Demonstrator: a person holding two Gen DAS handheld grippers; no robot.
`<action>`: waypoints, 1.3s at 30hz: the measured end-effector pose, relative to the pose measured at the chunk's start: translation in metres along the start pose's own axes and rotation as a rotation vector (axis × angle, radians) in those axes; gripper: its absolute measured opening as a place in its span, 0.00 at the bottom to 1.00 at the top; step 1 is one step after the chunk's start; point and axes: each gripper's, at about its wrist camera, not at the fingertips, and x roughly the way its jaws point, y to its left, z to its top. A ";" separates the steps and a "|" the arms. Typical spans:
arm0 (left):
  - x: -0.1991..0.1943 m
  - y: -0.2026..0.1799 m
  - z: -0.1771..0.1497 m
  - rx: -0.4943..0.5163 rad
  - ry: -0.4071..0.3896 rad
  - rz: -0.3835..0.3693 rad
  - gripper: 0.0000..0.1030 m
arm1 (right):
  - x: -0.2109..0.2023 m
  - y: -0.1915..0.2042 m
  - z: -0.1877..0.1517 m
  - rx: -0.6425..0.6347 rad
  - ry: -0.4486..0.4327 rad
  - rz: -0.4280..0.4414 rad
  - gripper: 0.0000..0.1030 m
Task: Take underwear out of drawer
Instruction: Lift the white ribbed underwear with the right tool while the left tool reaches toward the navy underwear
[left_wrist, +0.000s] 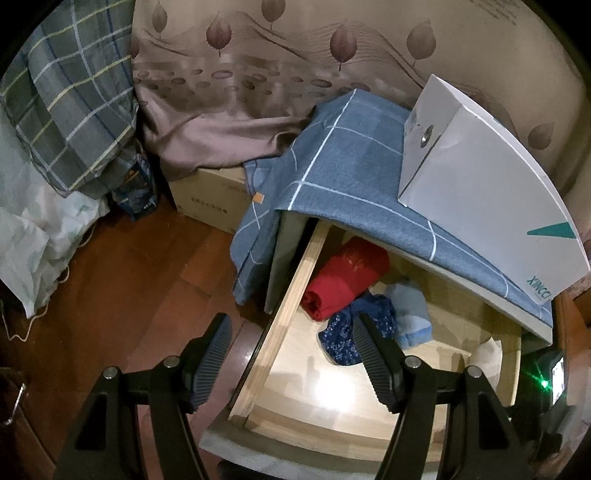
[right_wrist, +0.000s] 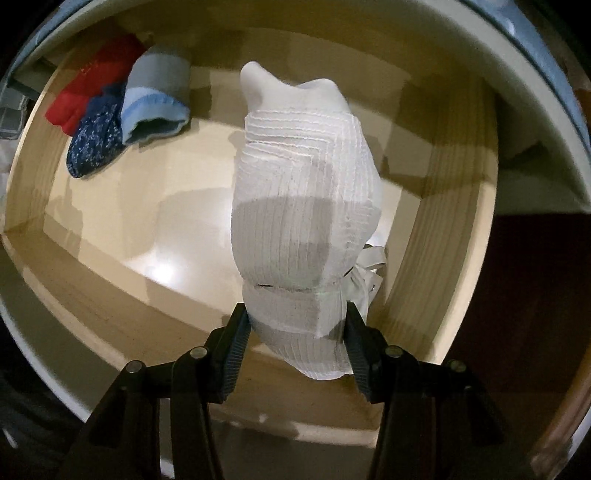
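The wooden drawer (left_wrist: 284, 317) stands pulled open; it also shows in the right wrist view (right_wrist: 443, 236). In it lie a red rolled garment (left_wrist: 343, 280), a dark blue dotted one (left_wrist: 351, 332) and a light blue one (left_wrist: 410, 314). They also show in the right wrist view: the red (right_wrist: 85, 96), the dark blue (right_wrist: 96, 140) and the light blue (right_wrist: 155, 99). My right gripper (right_wrist: 295, 325) is shut on a white ribbed underwear roll (right_wrist: 303, 206) and holds it above the drawer bottom. My left gripper (left_wrist: 291, 332) is open and empty over the drawer's left wall.
A blue checked cloth (left_wrist: 343, 162) covers the cabinet top, with a white box (left_wrist: 480, 177) on it. A cardboard box (left_wrist: 210, 199), a plaid pillow (left_wrist: 66, 103) and white bedding (left_wrist: 33, 236) lie on the wooden floor (left_wrist: 122, 295) at the left.
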 end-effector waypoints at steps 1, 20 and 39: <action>0.001 0.000 0.001 -0.008 0.003 -0.001 0.68 | -0.003 -0.001 0.000 0.005 0.008 0.009 0.47; 0.002 -0.005 -0.002 0.036 0.014 0.014 0.68 | -0.031 0.006 0.012 0.010 -0.134 -0.058 0.72; 0.019 -0.032 -0.011 0.181 0.101 -0.004 0.68 | -0.028 0.003 0.028 -0.153 -0.093 -0.085 0.82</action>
